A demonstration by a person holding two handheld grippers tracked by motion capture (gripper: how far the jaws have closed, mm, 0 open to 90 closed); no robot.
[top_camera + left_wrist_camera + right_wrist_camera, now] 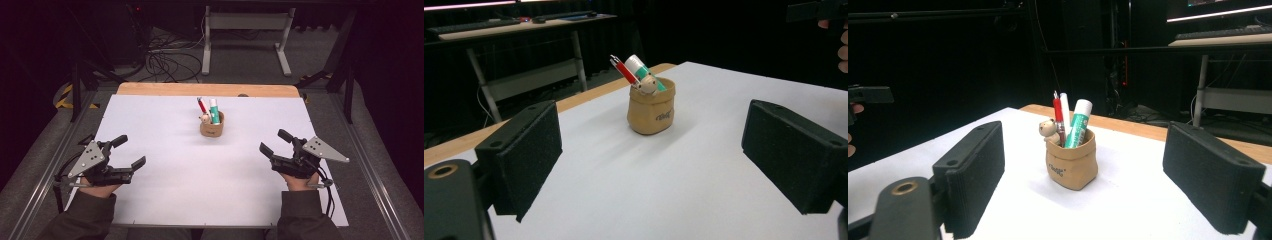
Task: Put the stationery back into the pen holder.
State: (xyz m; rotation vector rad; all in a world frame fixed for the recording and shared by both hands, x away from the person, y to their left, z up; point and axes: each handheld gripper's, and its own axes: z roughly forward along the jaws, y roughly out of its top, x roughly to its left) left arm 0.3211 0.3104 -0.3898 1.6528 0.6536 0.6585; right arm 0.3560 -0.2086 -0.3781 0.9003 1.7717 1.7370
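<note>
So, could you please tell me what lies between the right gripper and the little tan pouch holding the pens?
Nothing: the high view shows bare white table between the right gripper and the tan pouch.

- The right claw [1088, 185] stands wide open — its two black padded jaws rise at the bottom left and bottom right, nothing between them.
- Framed between the jaws, well ahead, a small tan pouch [1071, 165] sits upright on the white table [1128, 200].
- Out of the pouch stick a red pen [1058, 116], a white stick [1065, 110], a green-and-white tube [1078, 124] — and a small bear figure [1049, 129] at its left rim.
- At the far left edge, part of the left claw [868, 94] shows, with fingertips [854, 108] beside it.
</note>
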